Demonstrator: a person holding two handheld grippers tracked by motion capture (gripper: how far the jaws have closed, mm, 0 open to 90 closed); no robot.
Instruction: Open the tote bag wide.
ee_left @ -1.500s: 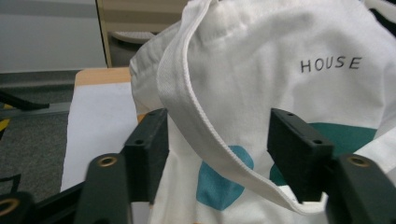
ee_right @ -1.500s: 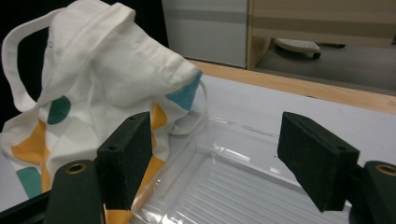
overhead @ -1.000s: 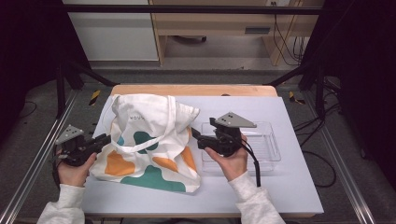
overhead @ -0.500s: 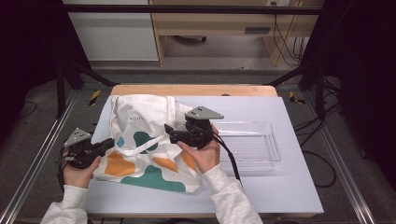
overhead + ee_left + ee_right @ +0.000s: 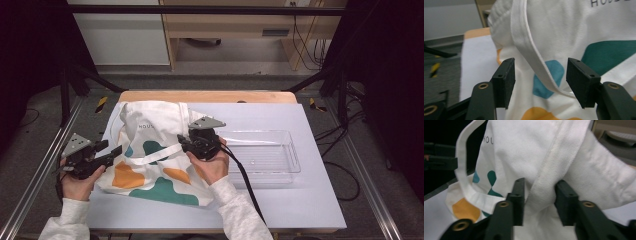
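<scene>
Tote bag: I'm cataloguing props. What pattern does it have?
White tote bag with teal, blue and orange blobs; clearest in the high view.

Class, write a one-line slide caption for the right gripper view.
Right gripper closing around a white strap of the printed tote bag.

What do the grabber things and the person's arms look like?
Each hand holds a black gripper: the left gripper and the right gripper. Each has two blocky black jaws with small brass-ringed holes, and a grey three-cornered plate on top. A black cable trails from the right one. Both sleeves are white.

Tote bag (image 5: 155, 150): grey print, partly readable "HOUS"; remaining letters cut off or hidden.
</scene>
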